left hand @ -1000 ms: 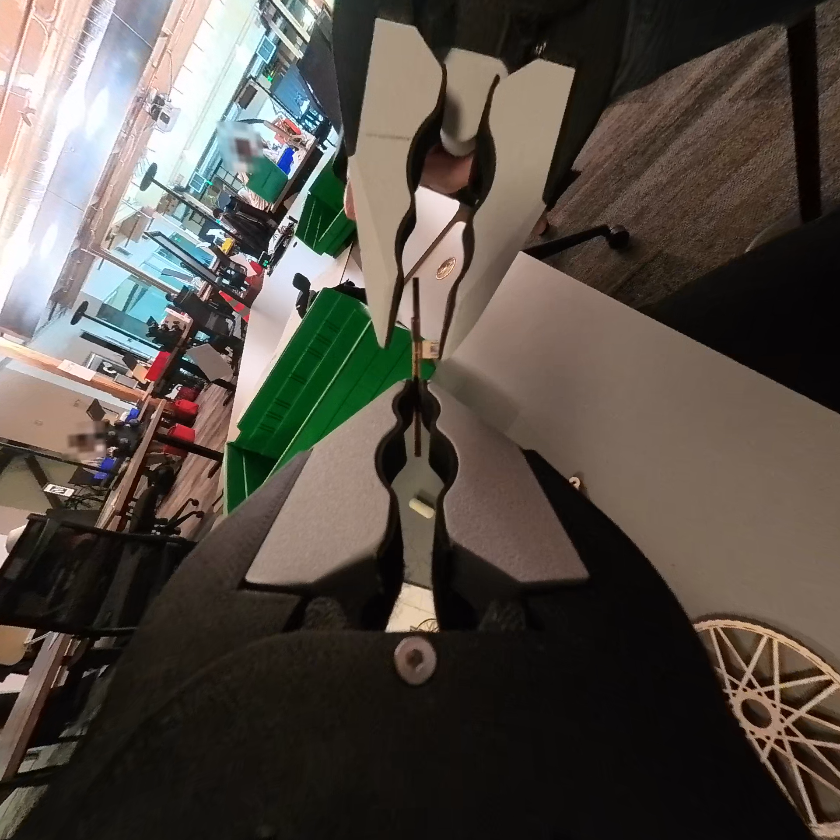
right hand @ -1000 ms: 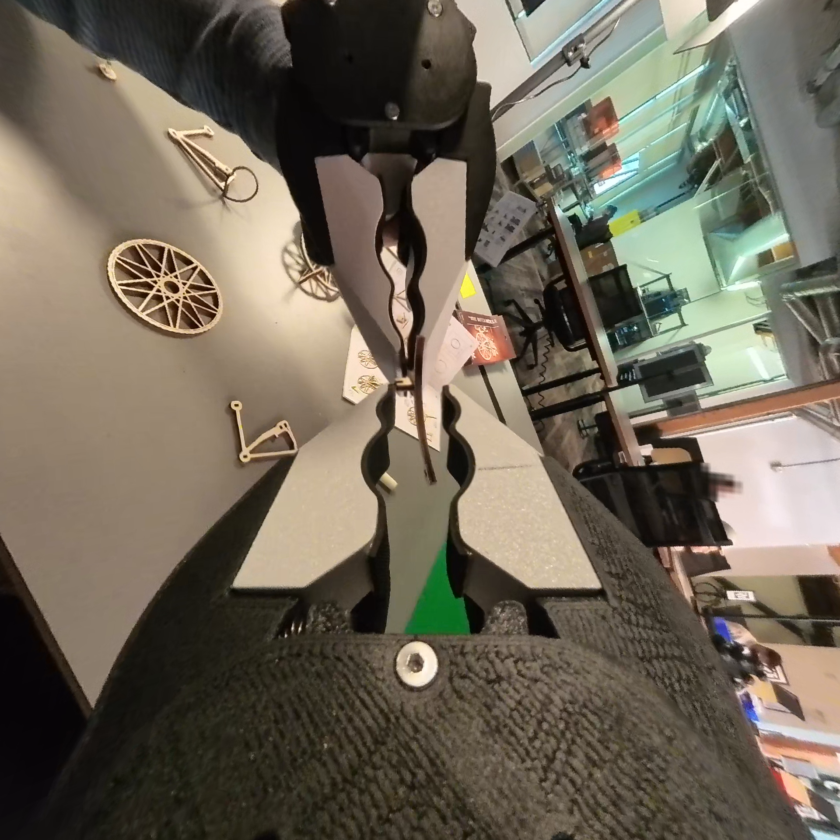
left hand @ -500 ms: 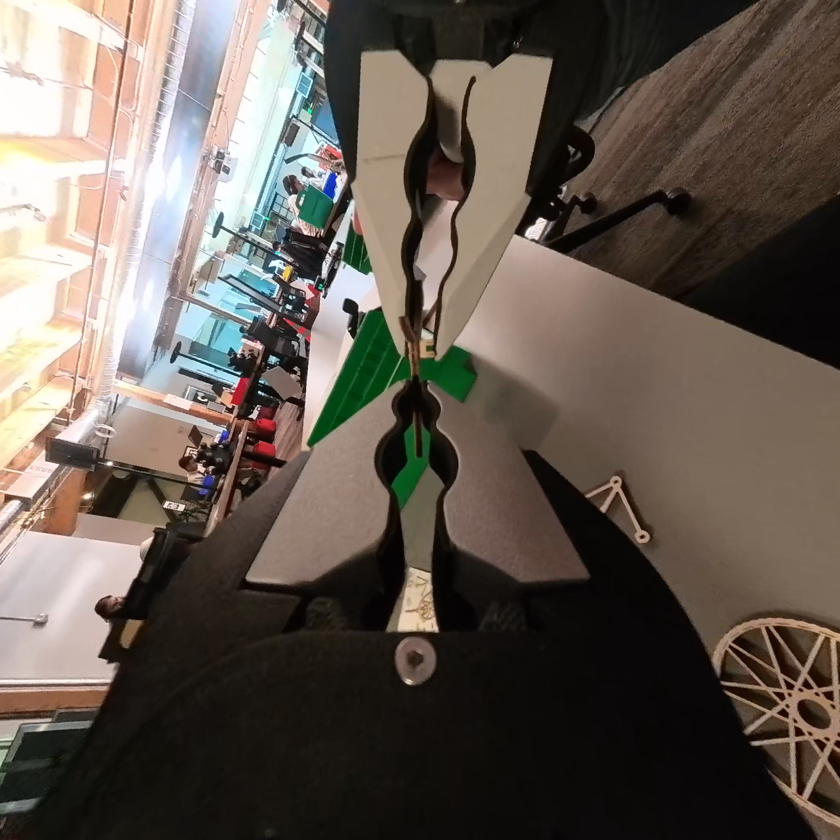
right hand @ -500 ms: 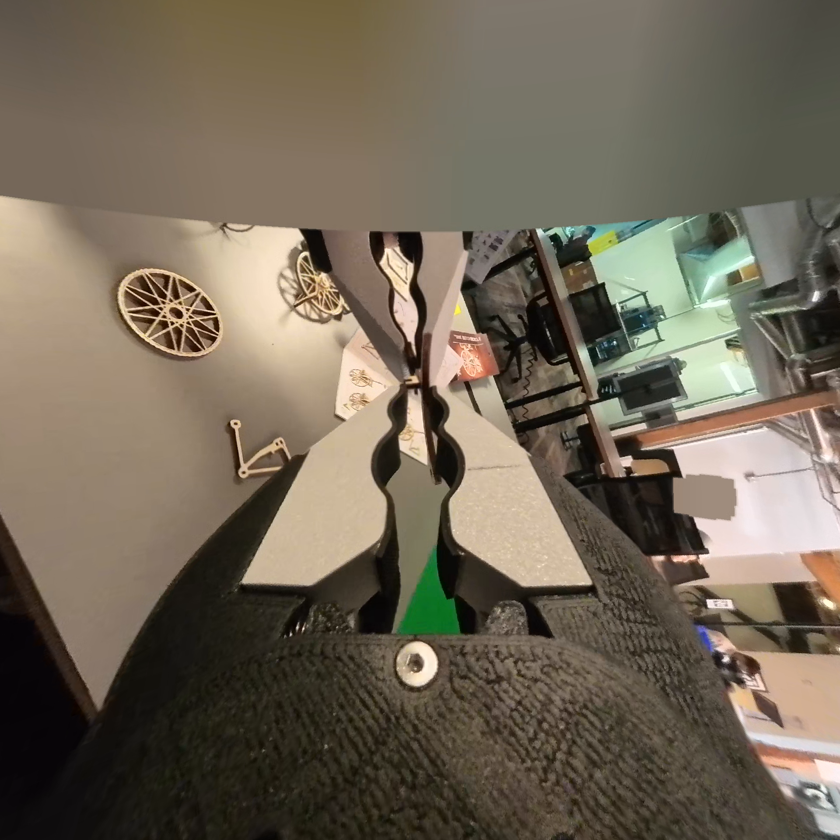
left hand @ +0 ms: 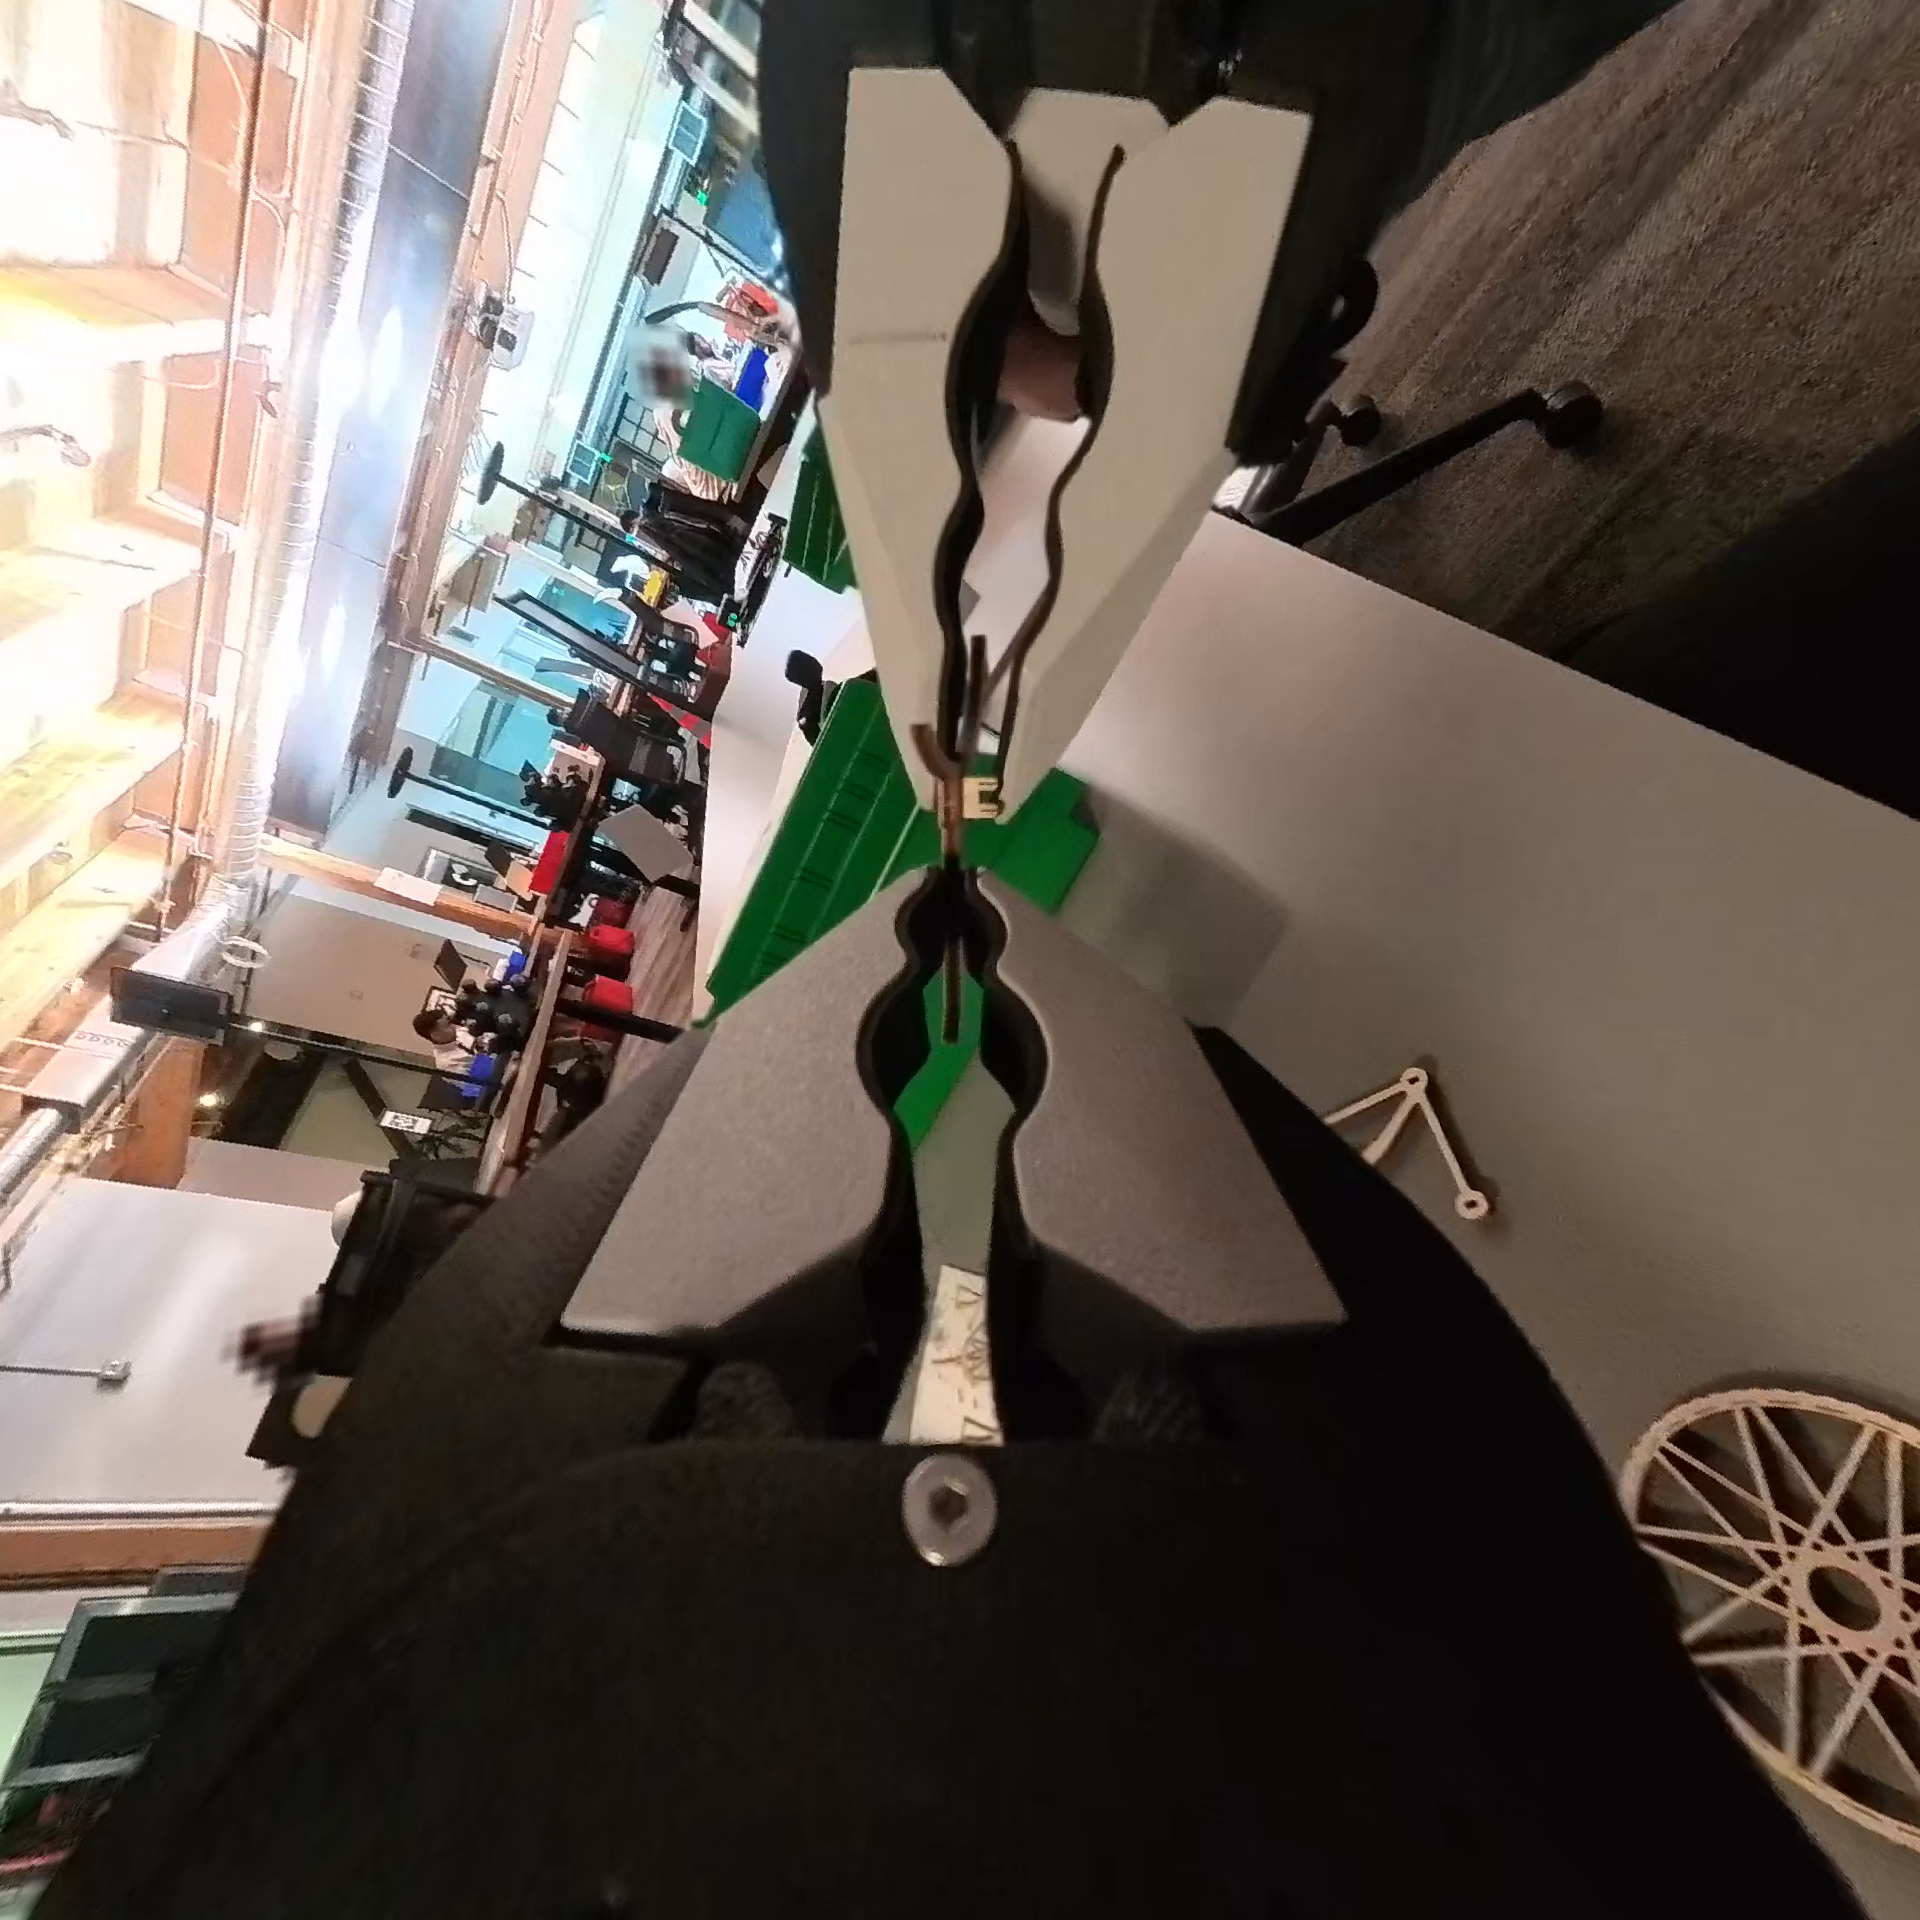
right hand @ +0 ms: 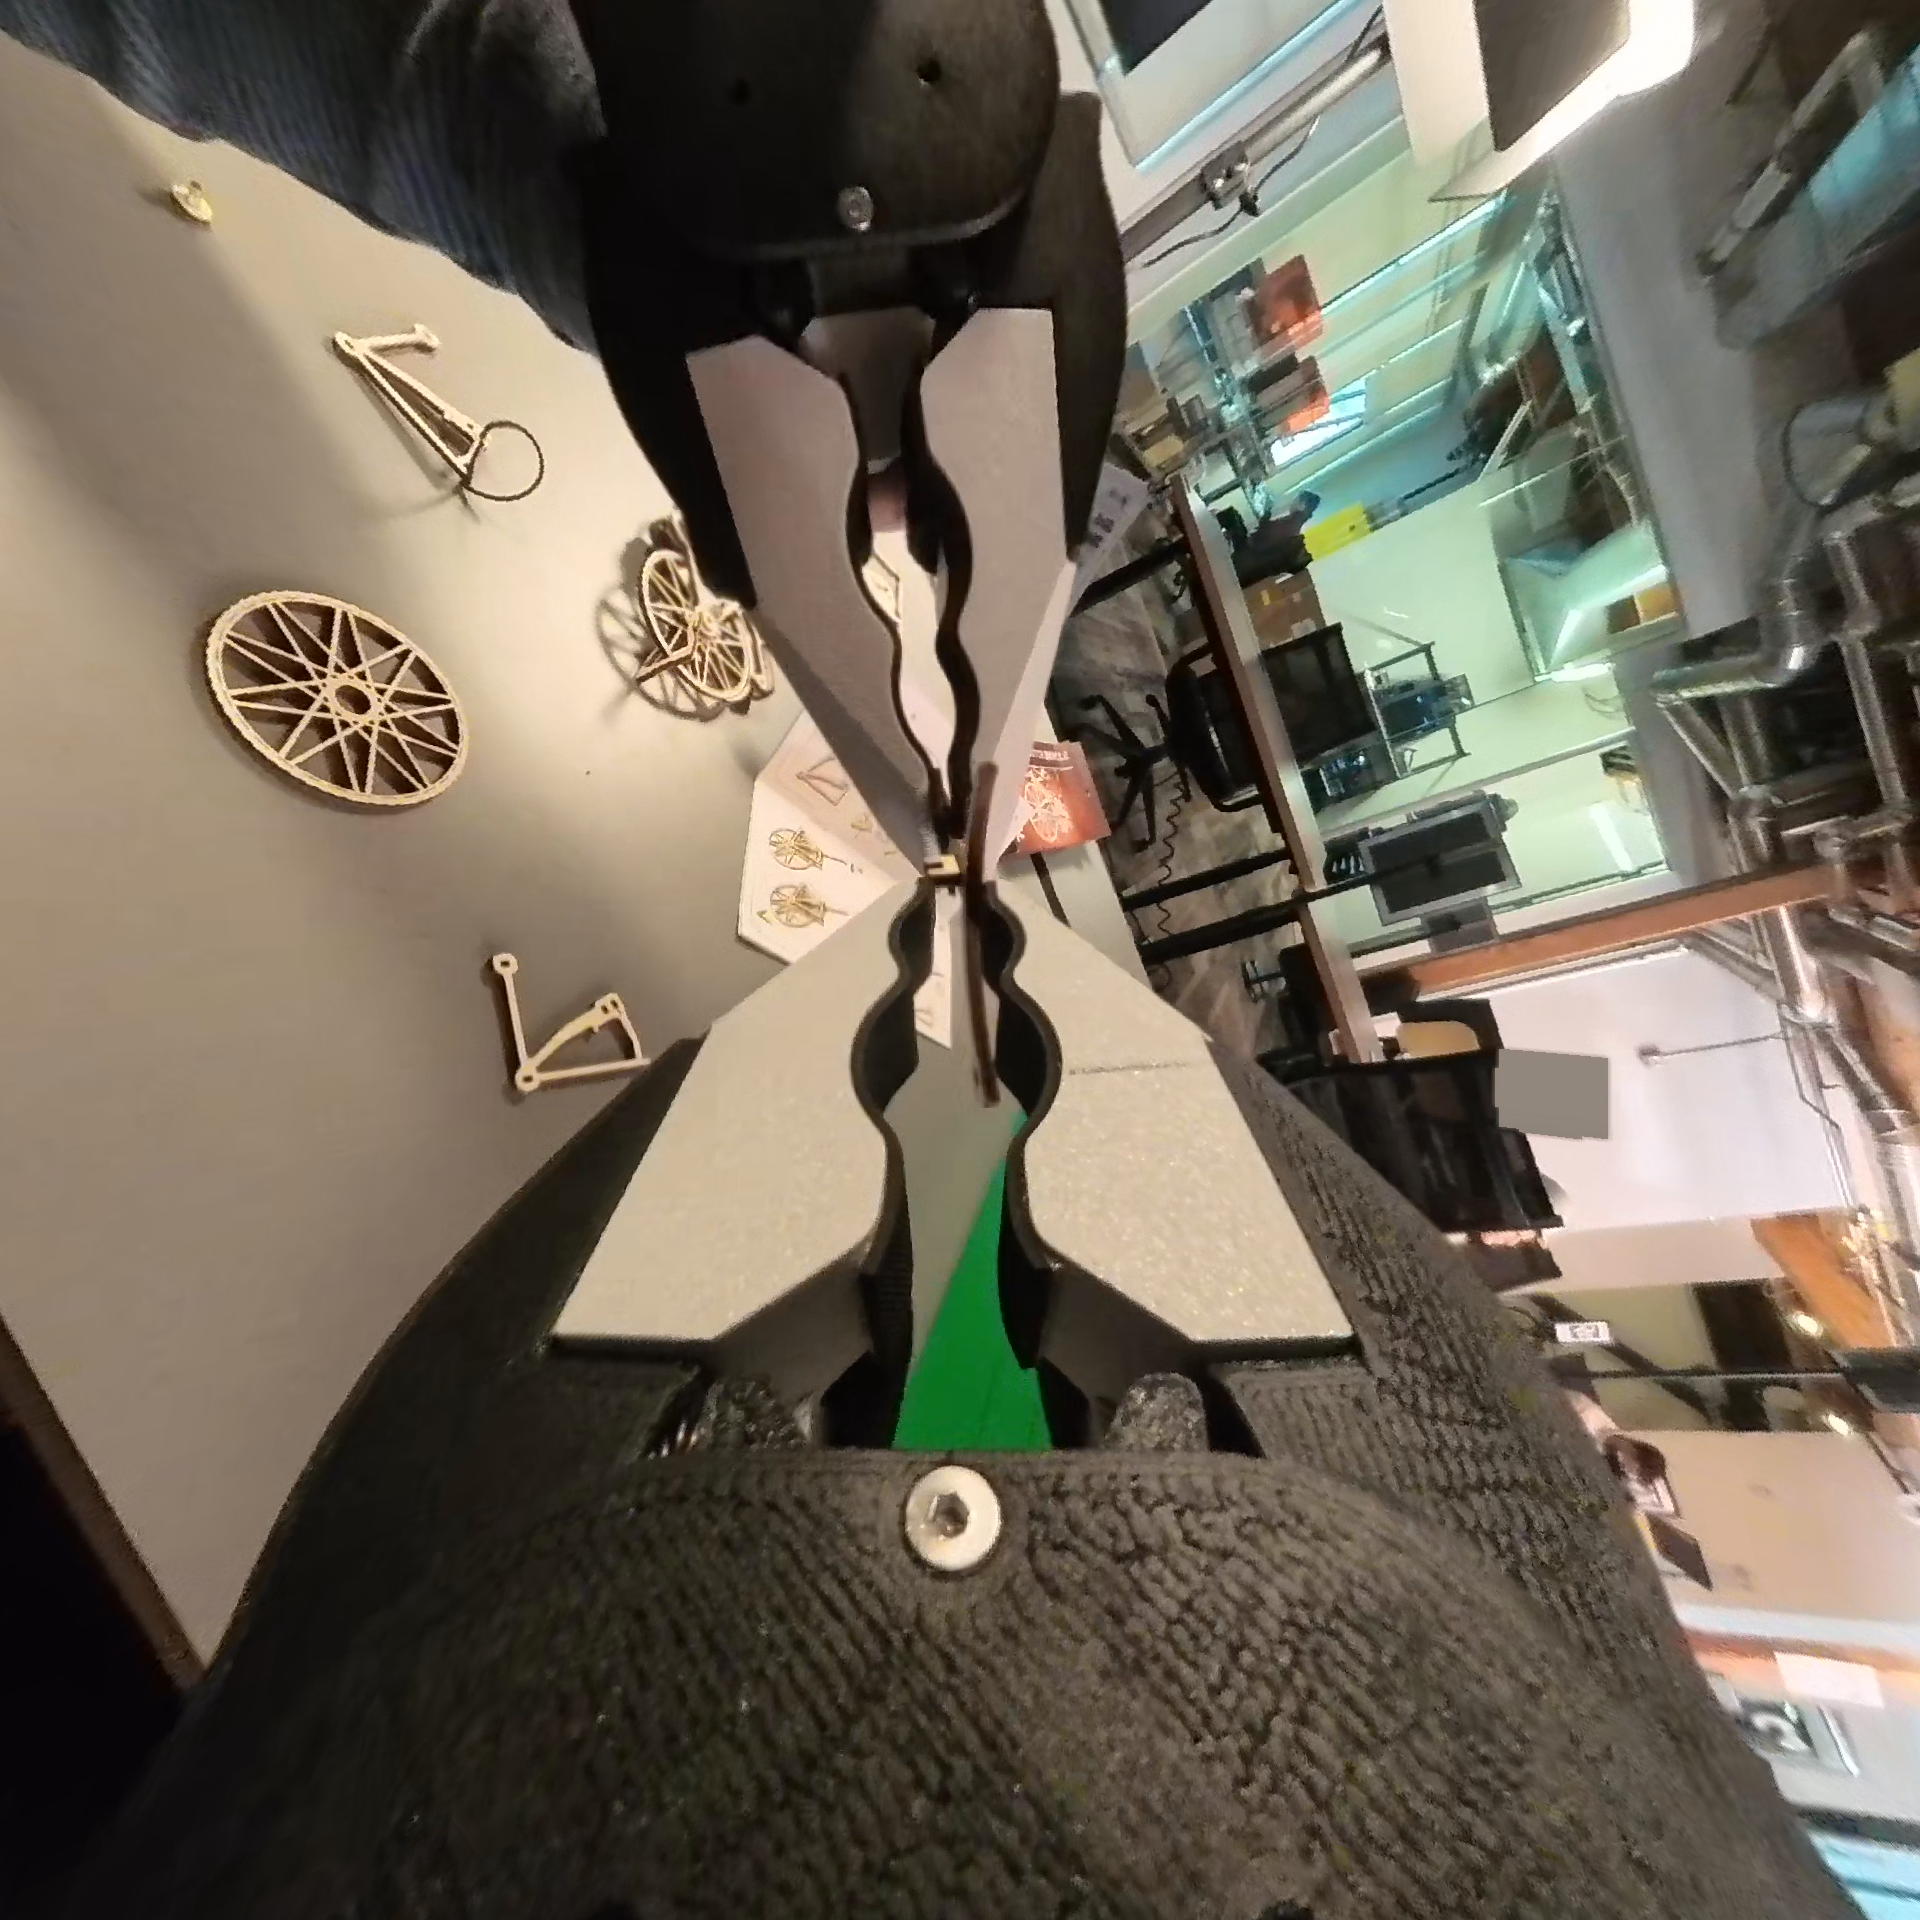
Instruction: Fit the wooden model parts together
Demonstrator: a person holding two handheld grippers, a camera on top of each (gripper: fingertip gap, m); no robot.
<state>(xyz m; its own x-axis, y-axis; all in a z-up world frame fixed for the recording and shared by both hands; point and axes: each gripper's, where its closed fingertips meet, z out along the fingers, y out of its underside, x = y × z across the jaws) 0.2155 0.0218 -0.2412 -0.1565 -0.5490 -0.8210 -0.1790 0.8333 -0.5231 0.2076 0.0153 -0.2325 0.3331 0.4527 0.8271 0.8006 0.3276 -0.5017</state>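
Grey tabletop [right hand: 156, 987] fills the left of the right wrist view, strewn with loose pieces; nearest, the right gripper [right hand: 961, 894] is clamped on a thin wooden strip [right hand: 979, 997] (seen edge-on); just beyond, tip to tip, the left gripper [left hand: 951, 883] pinches another thin wooden part [left hand: 951, 977]; a spoked wooden wheel [right hand: 335, 709] lies far left.
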